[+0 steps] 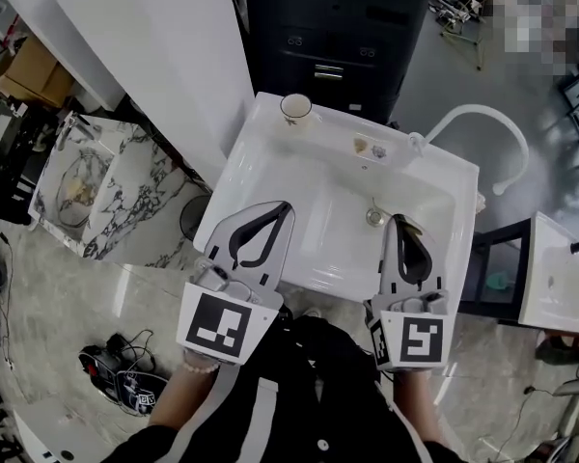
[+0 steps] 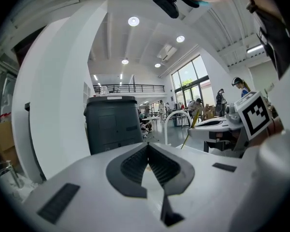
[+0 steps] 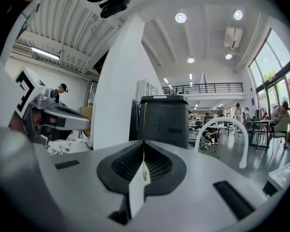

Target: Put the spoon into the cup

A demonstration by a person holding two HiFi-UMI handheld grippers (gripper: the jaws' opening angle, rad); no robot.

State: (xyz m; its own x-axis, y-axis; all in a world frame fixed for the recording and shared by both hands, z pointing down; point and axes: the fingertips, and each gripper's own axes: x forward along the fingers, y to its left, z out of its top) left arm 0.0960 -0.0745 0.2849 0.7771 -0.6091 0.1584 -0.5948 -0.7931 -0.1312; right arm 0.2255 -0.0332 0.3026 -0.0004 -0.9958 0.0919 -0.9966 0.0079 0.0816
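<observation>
Poised above the near edge of the white sink (image 1: 246, 157): right tongs (image 3: 144, 144) clamped on the thin spoon (image 3: 144, 122), handle poking out past the tips. Alongside, toward the near left corner: left tongs (image 2: 147, 145) closed tight on nothing. Perched on the sink's far left corner, well apart from both: the cup (image 1: 295, 107).

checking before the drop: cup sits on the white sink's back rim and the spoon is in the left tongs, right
Only the side is wrong: the spoon is clamped in the right tongs, as the right gripper view shows. The cup does sit on the white sink's back rim.
</observation>
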